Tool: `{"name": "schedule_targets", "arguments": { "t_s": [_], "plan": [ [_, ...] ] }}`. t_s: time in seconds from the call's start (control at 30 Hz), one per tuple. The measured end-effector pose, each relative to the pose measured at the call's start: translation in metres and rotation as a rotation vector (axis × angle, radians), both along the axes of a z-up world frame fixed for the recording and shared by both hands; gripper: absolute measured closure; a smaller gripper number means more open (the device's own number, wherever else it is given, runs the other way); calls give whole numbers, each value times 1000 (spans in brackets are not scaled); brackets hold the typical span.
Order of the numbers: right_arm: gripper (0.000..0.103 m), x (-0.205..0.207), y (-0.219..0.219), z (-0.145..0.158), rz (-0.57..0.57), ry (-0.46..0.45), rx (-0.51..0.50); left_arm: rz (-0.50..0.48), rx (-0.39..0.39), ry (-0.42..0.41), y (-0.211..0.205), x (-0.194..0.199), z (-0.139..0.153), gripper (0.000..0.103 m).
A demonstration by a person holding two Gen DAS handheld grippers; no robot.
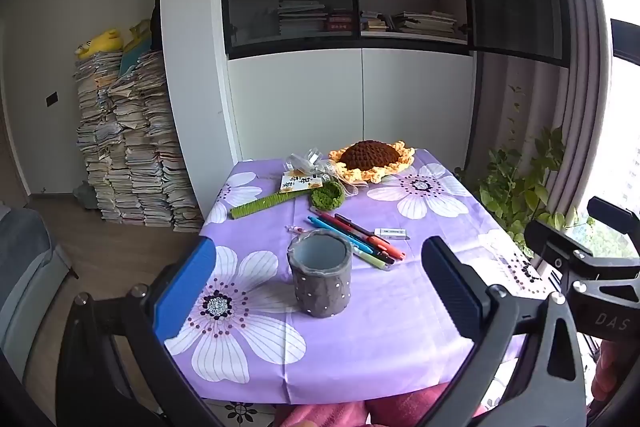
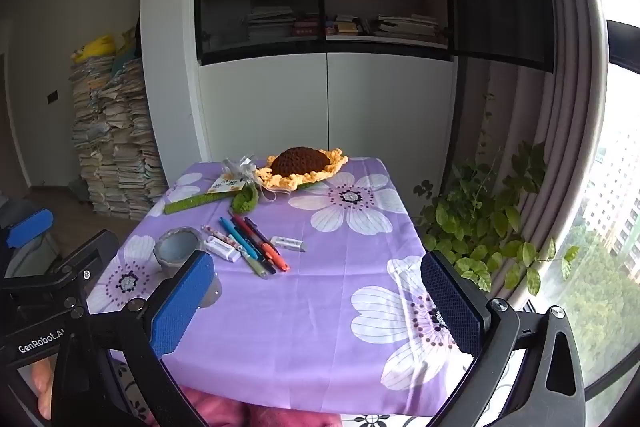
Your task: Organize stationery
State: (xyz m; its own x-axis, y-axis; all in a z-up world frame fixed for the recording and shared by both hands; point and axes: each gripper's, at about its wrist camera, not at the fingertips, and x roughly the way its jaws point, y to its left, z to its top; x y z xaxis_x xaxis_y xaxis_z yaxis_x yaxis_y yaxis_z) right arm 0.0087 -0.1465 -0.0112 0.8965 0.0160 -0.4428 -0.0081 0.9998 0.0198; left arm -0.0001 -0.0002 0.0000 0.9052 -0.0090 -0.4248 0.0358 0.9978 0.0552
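Note:
A grey felt pen cup [image 1: 320, 277] stands upright and empty on the purple flowered tablecloth [image 1: 380, 339]. Several pens [image 1: 360, 239] lie side by side just behind it, with a white eraser [image 1: 392, 233] to their right. My left gripper [image 1: 320, 291] is open and empty, held short of the cup. In the right wrist view the cup [image 2: 176, 247] is partly hidden behind my left finger; the pens [image 2: 256, 247], a white eraser [image 2: 222, 249] and a second white eraser [image 2: 288, 242] lie beyond. My right gripper [image 2: 320, 303] is open and empty above the table's near side.
A crocheted sunflower [image 1: 372, 159], a green crochet cup [image 1: 328, 195], a green stick [image 1: 264, 205] and a card [image 1: 296, 183] lie at the table's far side. A potted plant [image 2: 480, 227] stands right of the table. Stacked papers [image 1: 128, 147] stand at the left wall.

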Motion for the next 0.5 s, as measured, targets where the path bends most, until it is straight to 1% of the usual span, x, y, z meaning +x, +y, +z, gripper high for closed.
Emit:
{"name": "schedule_targets", "arguments": {
  "t_s": [0.03, 0.2, 0.27, 0.3, 0.37, 0.43, 0.5],
  "plan": [
    [0, 1, -1, 0, 0, 13, 10, -2, 1, -1, 0, 0, 0, 1],
    [0, 0, -2, 3, 0, 8, -5, -15, 5, 0, -2, -1, 0, 1],
    [0, 0, -3, 4, -1, 5, -10, 2, -1, 2, 1, 1, 1, 1],
    [0, 4, 4, -3, 0, 10, -6, 0, -1, 2, 1, 1, 2, 1],
    [0, 2, 4, -4, -4, 13, -9, -2, -1, 6, 1, 2, 2, 1],
    [0, -1, 5, -6, -7, 13, -10, -4, 4, 8, 2, 2, -3, 1],
    [0, 4, 5, -4, -1, 25, -14, -4, 2, 8, 5, 1, -3, 1]
  ]
}}
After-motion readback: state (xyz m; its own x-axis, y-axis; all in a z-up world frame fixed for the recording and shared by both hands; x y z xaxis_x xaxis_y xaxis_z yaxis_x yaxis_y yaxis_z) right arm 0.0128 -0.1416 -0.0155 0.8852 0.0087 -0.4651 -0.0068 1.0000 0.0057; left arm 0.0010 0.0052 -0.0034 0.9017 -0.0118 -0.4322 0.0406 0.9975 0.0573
